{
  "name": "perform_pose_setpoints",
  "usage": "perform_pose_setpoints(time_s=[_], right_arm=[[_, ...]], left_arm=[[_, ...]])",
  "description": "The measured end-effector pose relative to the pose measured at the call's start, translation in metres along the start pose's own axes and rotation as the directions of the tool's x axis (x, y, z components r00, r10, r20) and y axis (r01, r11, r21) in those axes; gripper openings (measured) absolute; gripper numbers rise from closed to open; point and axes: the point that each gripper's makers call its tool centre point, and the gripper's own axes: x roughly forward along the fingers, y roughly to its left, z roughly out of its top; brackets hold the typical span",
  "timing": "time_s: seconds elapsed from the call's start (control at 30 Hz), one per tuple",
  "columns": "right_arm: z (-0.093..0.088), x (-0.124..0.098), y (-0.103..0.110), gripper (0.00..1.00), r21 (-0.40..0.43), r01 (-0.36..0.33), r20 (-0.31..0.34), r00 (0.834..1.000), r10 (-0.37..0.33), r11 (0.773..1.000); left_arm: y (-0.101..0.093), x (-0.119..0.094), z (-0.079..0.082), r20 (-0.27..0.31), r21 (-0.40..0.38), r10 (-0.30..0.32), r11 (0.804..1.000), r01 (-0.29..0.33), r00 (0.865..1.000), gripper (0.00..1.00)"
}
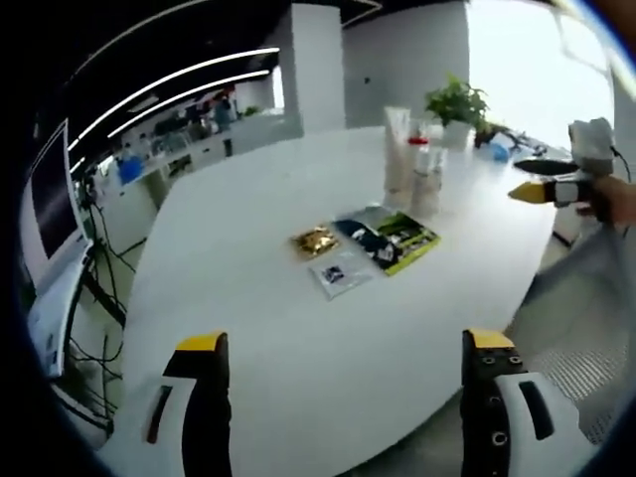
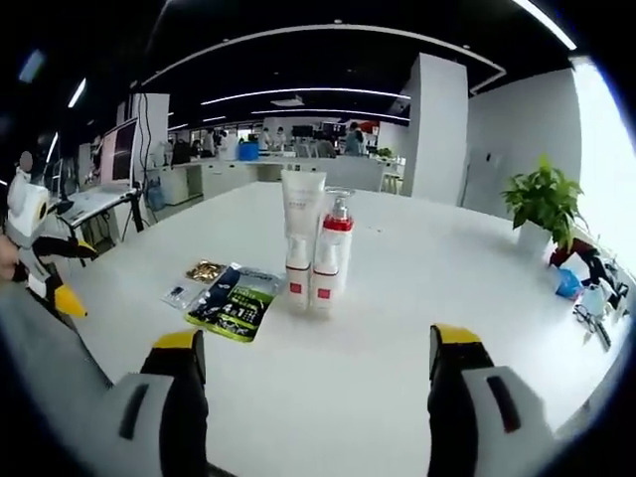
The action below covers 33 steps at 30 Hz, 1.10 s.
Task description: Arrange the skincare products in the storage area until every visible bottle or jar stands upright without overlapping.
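White office table [image 2: 417, 298] carries the skincare group: a tall tube [image 2: 301, 234] touching a red-capped pump bottle [image 2: 331, 253], both upright; flat packets [image 2: 236, 298] lie just beside the tube. My left gripper [image 1: 348, 358] and right gripper [image 2: 316, 353] hover near, jaws wide apart, holding nothing

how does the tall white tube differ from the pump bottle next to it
The white tube is taller and flat-topped, widening upward from its cap; the pump bottle is shorter, with a red collar under a pump head. The tube looks opaque white, the bottle paler. Both stand upright, close together on the white table, with red bands low down.
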Motion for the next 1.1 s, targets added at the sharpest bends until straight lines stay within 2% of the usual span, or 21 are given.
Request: perform_pose_setpoints(time_s=[0.07,0.33,0.4,0.63,0.87,1.1], right_arm=[[-0.006,0.003,0.004,0.93,0.001,-0.018,-0.032,0.999,0.018,1.0],[-0.014,0.007,0.012,0.95,0.01,-0.068,-0.075,0.995,0.068,0.998],[-0.016,0.012,0.013,0.95,0.02,-0.095,-0.077,0.992,0.096,0.995],[-0.02,0.011,0.013,0.94,0.014,-0.108,-0.082,0.991,0.109,0.994],[-0.019,0.01,0.013,0.94,-0.014,-0.104,-0.069,0.992,0.103,0.994],[-0.019,0.008,0.001,0.93,0.007,-0.051,-0.052,0.997,0.051,0.999]], left_arm=[[0.003,0.0,0.001,0.003,0.008,0.02,1.0,-0.02,1.0,0.95],[0.009,0.0,0.0,-0.009,0.039,0.062,0.997,-0.062,0.998,0.94],[0.012,0.001,0.002,-0.007,0.05,0.074,0.996,-0.074,0.997,0.95],[0.014,0.0,-0.001,-0.015,0.042,0.09,0.995,-0.09,0.996,0.94],[0.013,0.0,-0.002,-0.018,0.042,0.078,0.996,-0.078,0.997,0.94],[0.006,0.0,-0.002,-0.014,0.055,0.047,0.997,-0.047,0.999,0.94]])
